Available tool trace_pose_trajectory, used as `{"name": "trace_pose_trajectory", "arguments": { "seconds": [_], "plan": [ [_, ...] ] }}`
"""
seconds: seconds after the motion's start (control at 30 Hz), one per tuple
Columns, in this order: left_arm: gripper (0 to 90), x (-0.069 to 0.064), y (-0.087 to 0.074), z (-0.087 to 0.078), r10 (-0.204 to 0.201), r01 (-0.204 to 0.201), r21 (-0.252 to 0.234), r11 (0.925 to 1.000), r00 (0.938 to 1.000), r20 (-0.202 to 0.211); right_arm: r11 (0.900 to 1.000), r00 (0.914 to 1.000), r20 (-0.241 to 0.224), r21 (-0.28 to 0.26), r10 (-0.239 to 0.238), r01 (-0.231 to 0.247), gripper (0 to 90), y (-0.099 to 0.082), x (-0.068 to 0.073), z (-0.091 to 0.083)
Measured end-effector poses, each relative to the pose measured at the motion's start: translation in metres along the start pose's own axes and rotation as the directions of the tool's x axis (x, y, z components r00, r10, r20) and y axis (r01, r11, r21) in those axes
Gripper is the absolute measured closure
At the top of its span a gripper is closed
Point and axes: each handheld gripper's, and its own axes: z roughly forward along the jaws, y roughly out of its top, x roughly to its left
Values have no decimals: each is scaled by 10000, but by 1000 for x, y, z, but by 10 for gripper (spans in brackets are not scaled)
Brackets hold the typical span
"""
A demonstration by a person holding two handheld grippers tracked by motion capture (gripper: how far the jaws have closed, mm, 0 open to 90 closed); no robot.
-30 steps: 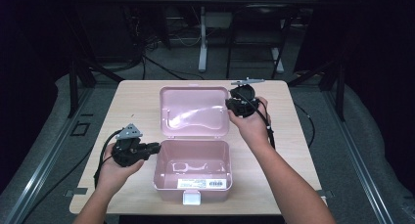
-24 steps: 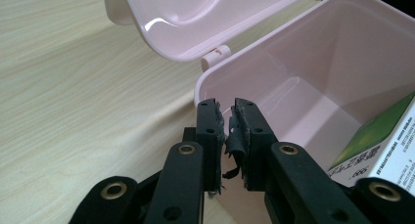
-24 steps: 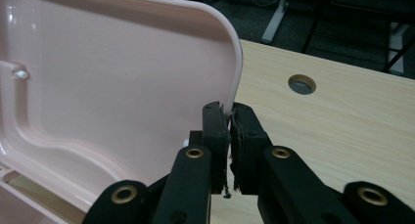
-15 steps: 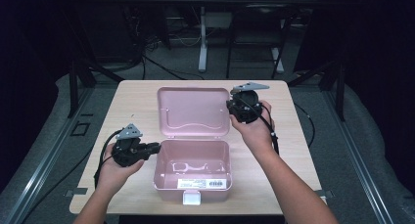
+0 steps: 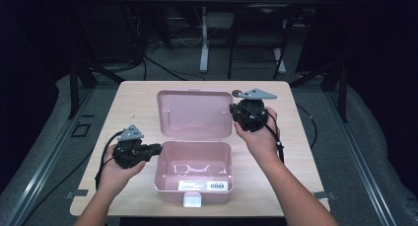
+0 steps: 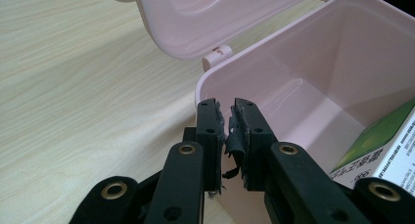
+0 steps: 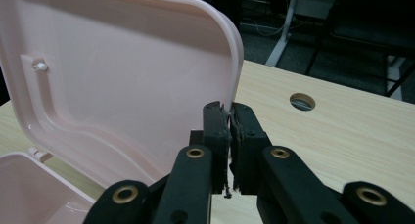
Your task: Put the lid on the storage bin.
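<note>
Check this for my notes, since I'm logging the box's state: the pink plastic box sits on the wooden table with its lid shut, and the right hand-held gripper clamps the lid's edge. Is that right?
Not quite: the lid is open, standing up behind the pink plastic box, as the high view shows. The rest holds: the box sits on the wooden table, and the right hand-held gripper clamps the lid's edge.

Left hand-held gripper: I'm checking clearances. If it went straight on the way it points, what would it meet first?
Probably the near side wall of the pink plastic box; the left hand-held gripper sits right at its rim, depth unclear.
</note>
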Motion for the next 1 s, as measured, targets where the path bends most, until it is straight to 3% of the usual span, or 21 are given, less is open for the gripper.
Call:
{"name": "trace_pose_trajectory", "arguments": {
  "seconds": [0.23, 0.63, 1.0],
  "plan": [
    [816, 0, 0, 0, 26, -26, 11, 10000, 10000, -22, 9995, 9999, 21, -314, -103, 103, 863, -4, 4, -6],
    [816, 1, 0, 0, -186, 186, -4, 9998, 9998, 39, 9993, 10000, 48, -376, -52, 54, 866, -3, 4, -3],
    [814, 1, -1, 0, -305, 306, -83, 9995, 9995, 30, 9985, 9999, -101, -535, -104, 99, 866, -8, 7, -13]
  ]
}}
